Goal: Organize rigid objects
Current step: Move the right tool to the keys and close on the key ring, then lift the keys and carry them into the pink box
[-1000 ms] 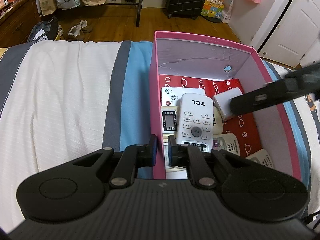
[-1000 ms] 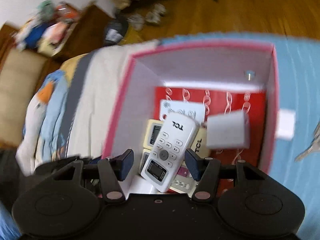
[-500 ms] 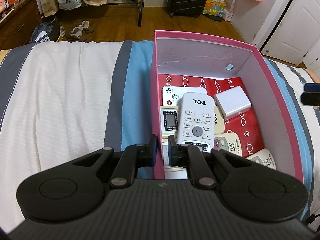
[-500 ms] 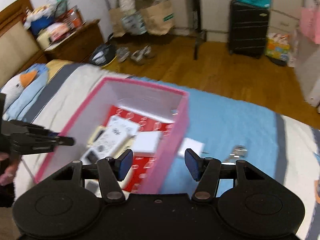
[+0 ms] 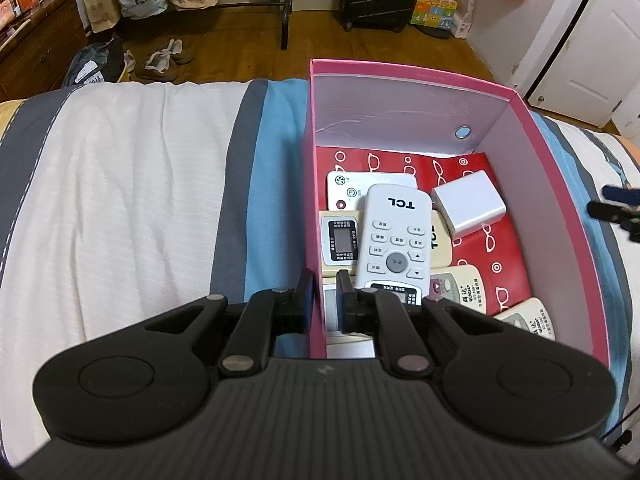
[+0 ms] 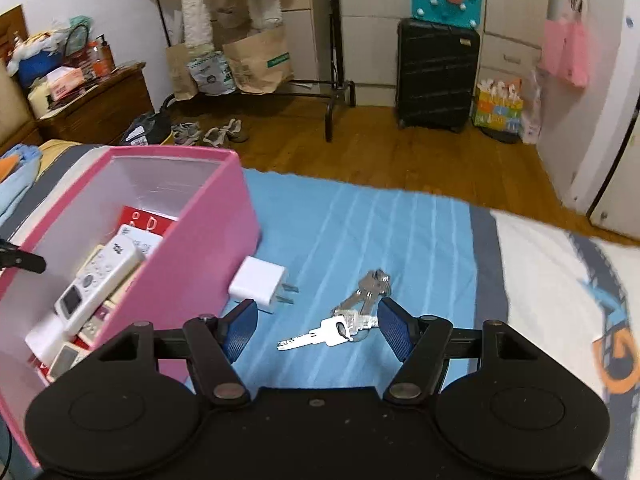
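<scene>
A pink box (image 5: 400,70) sits on the bed with several remote controls in it, a white TCL remote (image 5: 394,236) on top and a white charger cube (image 5: 468,204) beside it. My left gripper (image 5: 323,300) is shut on the box's left wall near its front corner. Outside the box to the right, my right gripper (image 6: 317,320) hovers over a bunch of keys (image 6: 352,316) lying on the blue bedspread. Its jaws are opening, and the keys lie below the gap, untouched. A white plug adapter (image 6: 258,282) rests against the box's outer wall (image 6: 208,256).
The bed has a striped cover, white and grey to the left (image 5: 120,200) and blue to the right (image 6: 380,232). Beyond the bed's far edge lie a wooden floor, shoes (image 5: 164,60), paper bags, a black suitcase (image 6: 436,76) and a wooden dresser (image 6: 92,108).
My right gripper has drawn out of the box and swung right over the bedspread to above the keys, its jaws wider. The white cube stays in the box. The left gripper has not moved.
</scene>
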Motion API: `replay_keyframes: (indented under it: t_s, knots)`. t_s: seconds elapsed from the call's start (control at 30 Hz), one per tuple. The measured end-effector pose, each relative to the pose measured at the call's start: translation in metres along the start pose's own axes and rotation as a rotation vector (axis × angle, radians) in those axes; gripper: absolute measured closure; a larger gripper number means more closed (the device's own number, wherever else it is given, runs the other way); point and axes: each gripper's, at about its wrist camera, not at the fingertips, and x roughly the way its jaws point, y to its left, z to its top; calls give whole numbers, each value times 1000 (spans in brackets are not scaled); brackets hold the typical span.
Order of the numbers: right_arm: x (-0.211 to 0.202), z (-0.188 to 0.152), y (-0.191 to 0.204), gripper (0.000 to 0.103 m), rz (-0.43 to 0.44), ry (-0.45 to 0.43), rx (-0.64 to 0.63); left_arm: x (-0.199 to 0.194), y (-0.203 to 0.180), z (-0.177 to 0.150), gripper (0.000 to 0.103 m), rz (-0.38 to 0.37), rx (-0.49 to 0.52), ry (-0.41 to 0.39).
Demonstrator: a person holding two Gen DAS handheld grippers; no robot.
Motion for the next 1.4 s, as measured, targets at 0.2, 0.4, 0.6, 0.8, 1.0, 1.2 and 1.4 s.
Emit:
replay_keyframes:
  t_s: [0.2,0.4,0.6,0.8,1.0,1.2,1.4]
  knots:
    - [30,-15,-8,32,4,69,45,0,-1,0,94,0,0,0]
    - [51,-20,-13,33,42,130,155,0,-1,0,94,0,0,0]
    - [78,-11,4,31,-28,115,34,1,0,1,93,-1,0,1]
    - [75,-17,16,52,-81,79,-63,1,0,1,93,-3,-2,2]
    - [53,-20,7,99,-54,85,-22,1,1,1,93,-2,-3,2]
    - [34,-29,-8,100,45,72,147,2,1,1,93,-2,-1,2]
    - [13,-20,-16,100,146,18,242,3,3,1,93,-2,-13,3]
